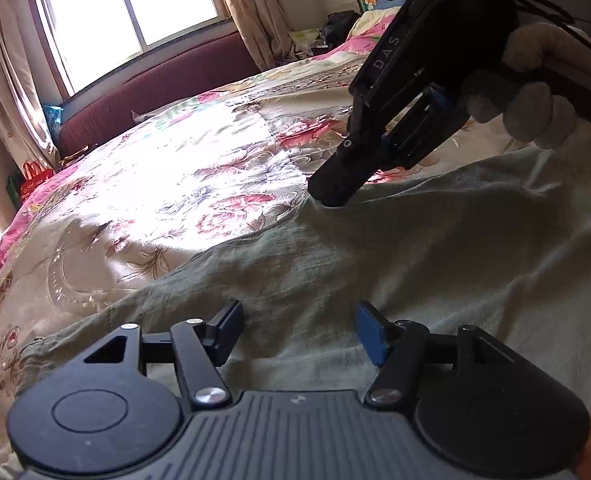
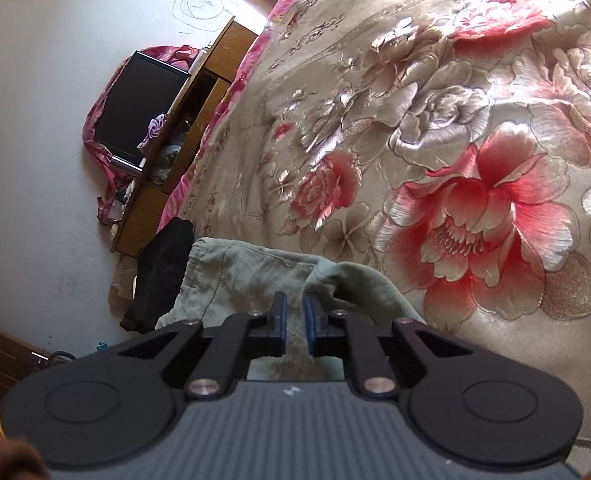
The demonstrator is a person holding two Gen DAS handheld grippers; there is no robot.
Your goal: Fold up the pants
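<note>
Grey-green pants (image 1: 375, 260) lie spread on a floral bedspread (image 1: 175, 160). My left gripper (image 1: 301, 332) hovers low over them, jaws open, with nothing pinched between the pads. My right gripper (image 1: 333, 198), held by a gloved hand (image 1: 535, 92), comes down from the upper right. Its tips meet at the pants' far edge, where the cloth puckers. In the right wrist view the right gripper (image 2: 295, 312) has its pads almost together with pants (image 2: 247, 272) cloth bunched between and around them, near the edge of the bedspread (image 2: 415, 120).
A bright window (image 1: 127, 4) and a maroon bench (image 1: 155, 92) run behind the bed. Red bags (image 1: 35, 176) stand at the left. Beside the bed are a wooden cabinet (image 2: 199, 120), a black screen (image 2: 139, 108) and a dark garment (image 2: 163, 272) hanging off the edge.
</note>
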